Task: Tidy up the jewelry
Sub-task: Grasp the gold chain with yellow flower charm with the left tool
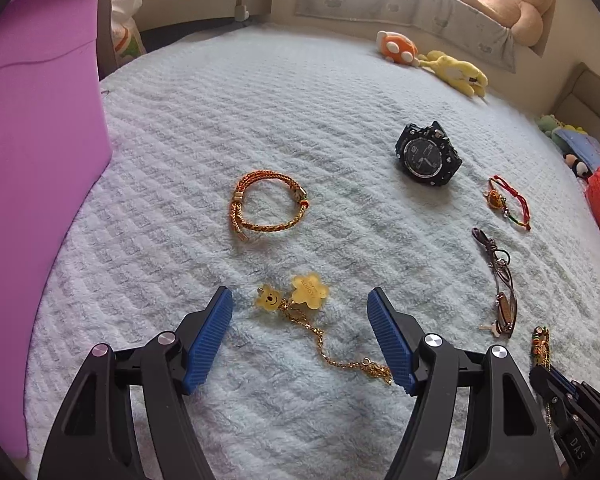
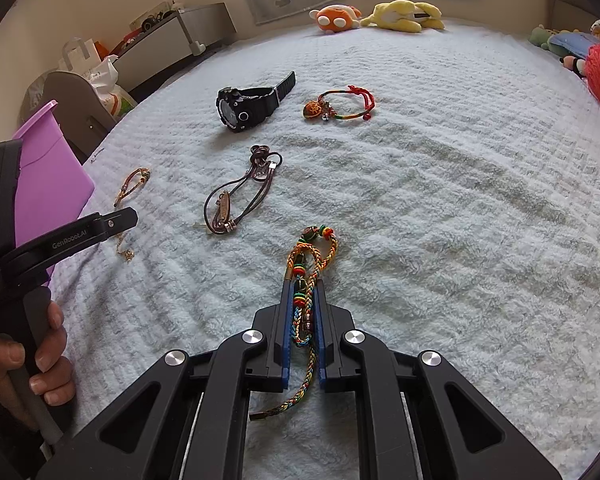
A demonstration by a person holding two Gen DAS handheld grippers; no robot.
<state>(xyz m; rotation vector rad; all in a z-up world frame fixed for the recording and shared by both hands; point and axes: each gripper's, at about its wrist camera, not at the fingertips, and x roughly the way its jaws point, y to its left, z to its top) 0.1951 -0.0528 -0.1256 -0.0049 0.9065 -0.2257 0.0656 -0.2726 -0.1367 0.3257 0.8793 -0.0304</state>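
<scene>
My right gripper (image 2: 303,280) is clamped on a multicoloured braided bracelet (image 2: 309,280), low over the pale fleece blanket (image 2: 440,208). My left gripper (image 1: 300,300) stands wide open around a gold chain with yellow charms (image 1: 296,300). Beyond lie an orange braided bracelet (image 1: 269,209), a black watch (image 1: 427,155), and, at left, a purple box (image 1: 32,128).
</scene>
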